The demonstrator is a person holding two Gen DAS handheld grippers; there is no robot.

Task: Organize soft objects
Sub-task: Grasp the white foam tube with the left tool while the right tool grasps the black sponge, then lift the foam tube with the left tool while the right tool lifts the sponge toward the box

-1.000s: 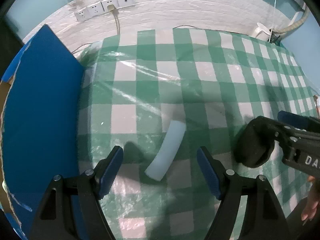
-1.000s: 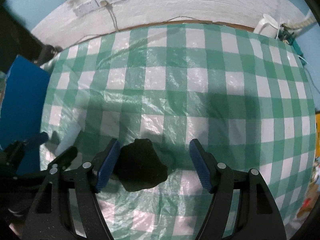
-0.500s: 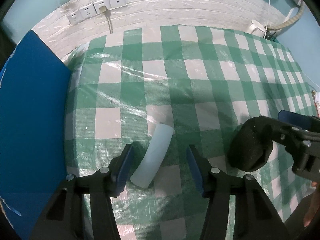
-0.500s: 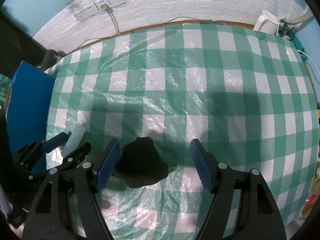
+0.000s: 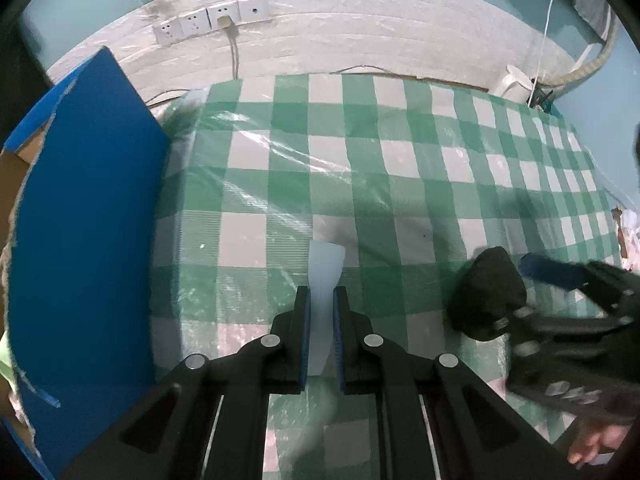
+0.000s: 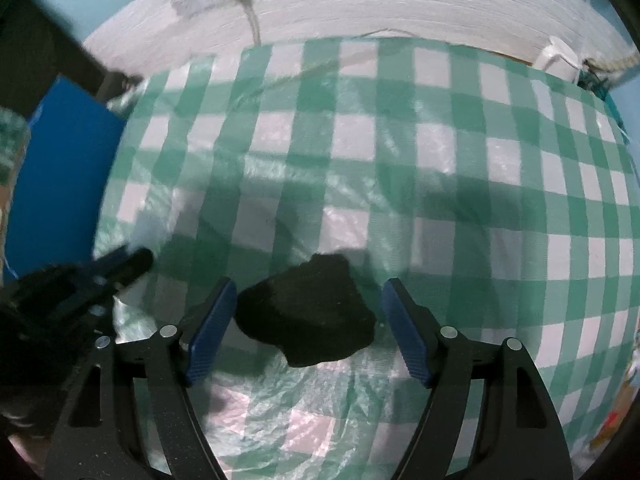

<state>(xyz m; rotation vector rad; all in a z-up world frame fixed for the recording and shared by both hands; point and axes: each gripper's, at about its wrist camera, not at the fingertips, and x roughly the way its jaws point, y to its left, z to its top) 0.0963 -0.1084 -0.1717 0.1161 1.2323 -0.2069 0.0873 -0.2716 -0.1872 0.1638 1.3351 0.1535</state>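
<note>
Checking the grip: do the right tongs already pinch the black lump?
No, the right tongs stand open, pads clear of the black lump on both sides.

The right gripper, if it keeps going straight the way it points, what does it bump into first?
Probably the black foam lump, which sits between the open right gripper fingers, untouched. Right under it lies the checked tablecloth.

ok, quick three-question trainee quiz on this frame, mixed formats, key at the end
1. True or false: the left gripper has its jaws shut on the white foam strip.
2. The black foam lump lies: A) gripped by the right gripper; B) loose between its open jaws; C) on the blue box.
3. Fill in: the green checked tablecloth lies under a clear ____ cover.

Key: 1 true; 2 B; 3 plastic.
</note>
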